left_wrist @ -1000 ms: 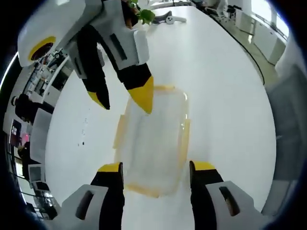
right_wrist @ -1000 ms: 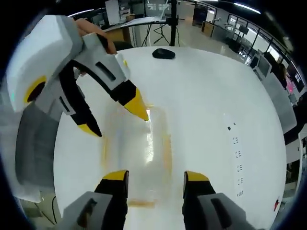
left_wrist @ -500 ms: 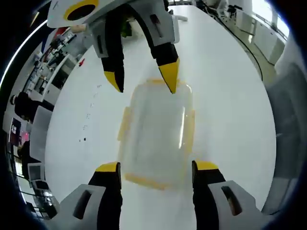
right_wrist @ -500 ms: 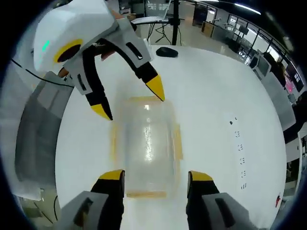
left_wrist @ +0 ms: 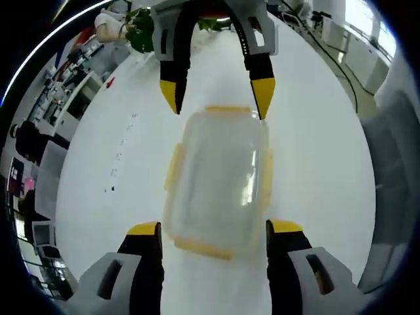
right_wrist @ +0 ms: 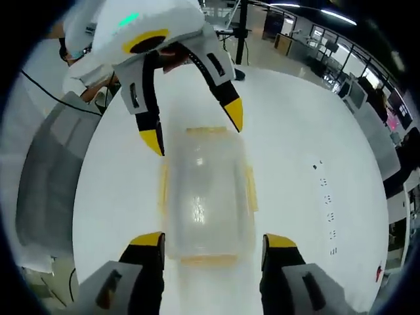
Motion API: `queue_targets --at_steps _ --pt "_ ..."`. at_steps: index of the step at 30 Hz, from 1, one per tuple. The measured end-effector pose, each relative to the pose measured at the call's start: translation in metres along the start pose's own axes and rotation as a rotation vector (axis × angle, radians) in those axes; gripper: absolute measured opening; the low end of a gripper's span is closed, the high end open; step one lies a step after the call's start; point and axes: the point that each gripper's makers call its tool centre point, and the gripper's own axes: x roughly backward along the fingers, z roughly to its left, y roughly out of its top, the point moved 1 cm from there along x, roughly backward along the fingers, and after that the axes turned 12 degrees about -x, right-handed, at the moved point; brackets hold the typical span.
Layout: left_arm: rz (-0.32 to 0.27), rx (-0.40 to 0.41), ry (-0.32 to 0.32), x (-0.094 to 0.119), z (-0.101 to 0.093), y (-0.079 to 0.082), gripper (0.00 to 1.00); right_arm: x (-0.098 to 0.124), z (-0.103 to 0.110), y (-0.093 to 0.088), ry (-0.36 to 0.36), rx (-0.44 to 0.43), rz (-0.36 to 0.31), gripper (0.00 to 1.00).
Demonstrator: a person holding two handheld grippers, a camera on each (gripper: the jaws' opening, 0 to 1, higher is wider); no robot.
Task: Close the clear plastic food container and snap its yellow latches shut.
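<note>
The clear plastic container (left_wrist: 220, 184) lies on the white table (left_wrist: 315, 151) with its lid on top. Yellow latches (left_wrist: 174, 164) stick out from its sides and both ends. My left gripper (left_wrist: 214, 230) is open, its yellow-tipped jaws straddling the container's near end. My right gripper (left_wrist: 216, 98) comes in from the far end, open, its tips on either side of the far latch. In the right gripper view the container (right_wrist: 207, 193) sits between the right gripper (right_wrist: 212, 241) at one end and the left gripper (right_wrist: 194, 128) at the other. Neither touches it visibly.
A green plant (left_wrist: 141, 33) stands at the table's far end. A black stand (right_wrist: 241, 33) rises behind the table, and a grey chair back (right_wrist: 39, 190) is beside its edge. Office desks fill the background. White tabletop (right_wrist: 315, 131) surrounds the container.
Both grippers have swung into line with the container's long axis and now face each other over its two ends. Earlier the opposite gripper hung off to one side. The jaws stay open.
</note>
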Motion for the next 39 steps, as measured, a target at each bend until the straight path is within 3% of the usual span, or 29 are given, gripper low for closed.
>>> queue_targets --at_steps 17,39 --pt "-0.006 -0.043 -0.022 -0.014 0.005 0.002 0.71 -0.017 0.003 -0.008 -0.029 0.024 -0.006 0.70" --pt "0.025 -0.053 -0.050 -0.032 0.000 -0.002 0.72 -0.030 0.001 -0.014 -0.022 0.022 0.001 0.70"
